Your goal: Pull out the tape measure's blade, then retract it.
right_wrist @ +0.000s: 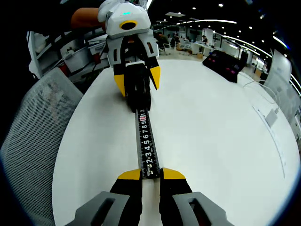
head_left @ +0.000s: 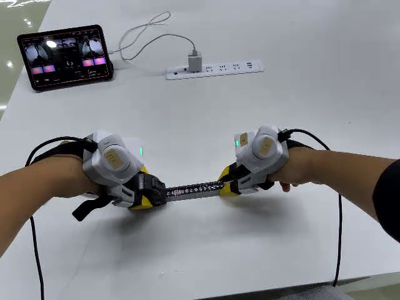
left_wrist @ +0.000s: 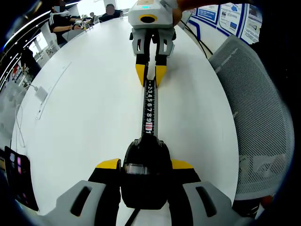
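The black tape measure case [left_wrist: 145,169] sits between the yellow-tipped jaws of my left gripper [left_wrist: 146,165], which is shut on it; in the head view the case [head_left: 153,189] is at the left gripper [head_left: 145,194]. Its black blade [head_left: 194,189] with white numbers runs a short way rightward over the white table. My right gripper [head_left: 224,185] is shut on the blade's end. In the right gripper view the blade [right_wrist: 145,146] leads from my right gripper [right_wrist: 150,173] up to the case [right_wrist: 138,87]. In the left gripper view the blade [left_wrist: 149,108] ends at the right gripper [left_wrist: 150,75].
A tablet [head_left: 65,56] with a lit screen lies at the far left of the white table [head_left: 281,237]. A white power strip [head_left: 215,67] with a plugged charger and cable lies at the back centre. A grey mesh chair [left_wrist: 254,117] stands beside the table's edge.
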The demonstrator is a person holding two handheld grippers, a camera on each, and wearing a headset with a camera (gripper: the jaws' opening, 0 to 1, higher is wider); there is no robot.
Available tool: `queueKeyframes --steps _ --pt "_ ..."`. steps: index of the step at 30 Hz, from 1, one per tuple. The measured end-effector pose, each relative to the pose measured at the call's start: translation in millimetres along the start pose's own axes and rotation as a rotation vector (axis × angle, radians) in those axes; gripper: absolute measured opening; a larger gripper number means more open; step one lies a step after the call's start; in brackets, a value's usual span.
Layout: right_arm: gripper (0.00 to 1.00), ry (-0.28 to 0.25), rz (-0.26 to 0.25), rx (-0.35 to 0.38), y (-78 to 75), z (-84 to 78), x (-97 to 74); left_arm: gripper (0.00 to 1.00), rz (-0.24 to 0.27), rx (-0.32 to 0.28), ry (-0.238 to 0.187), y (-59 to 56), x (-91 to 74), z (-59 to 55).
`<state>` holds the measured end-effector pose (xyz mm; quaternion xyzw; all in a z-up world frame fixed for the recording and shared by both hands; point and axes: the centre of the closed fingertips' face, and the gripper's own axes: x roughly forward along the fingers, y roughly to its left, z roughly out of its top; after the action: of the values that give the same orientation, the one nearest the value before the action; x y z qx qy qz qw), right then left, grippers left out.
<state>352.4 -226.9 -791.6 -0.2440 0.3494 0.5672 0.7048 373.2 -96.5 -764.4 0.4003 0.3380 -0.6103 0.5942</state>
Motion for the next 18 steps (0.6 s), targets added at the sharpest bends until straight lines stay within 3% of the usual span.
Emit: queueKeyframes --steps 18 --pt "0.09 0.001 -0.005 0.005 -2.2 -7.9 -5.2 0.33 0.000 -0.002 0.001 1.4 1.1 -1.0"
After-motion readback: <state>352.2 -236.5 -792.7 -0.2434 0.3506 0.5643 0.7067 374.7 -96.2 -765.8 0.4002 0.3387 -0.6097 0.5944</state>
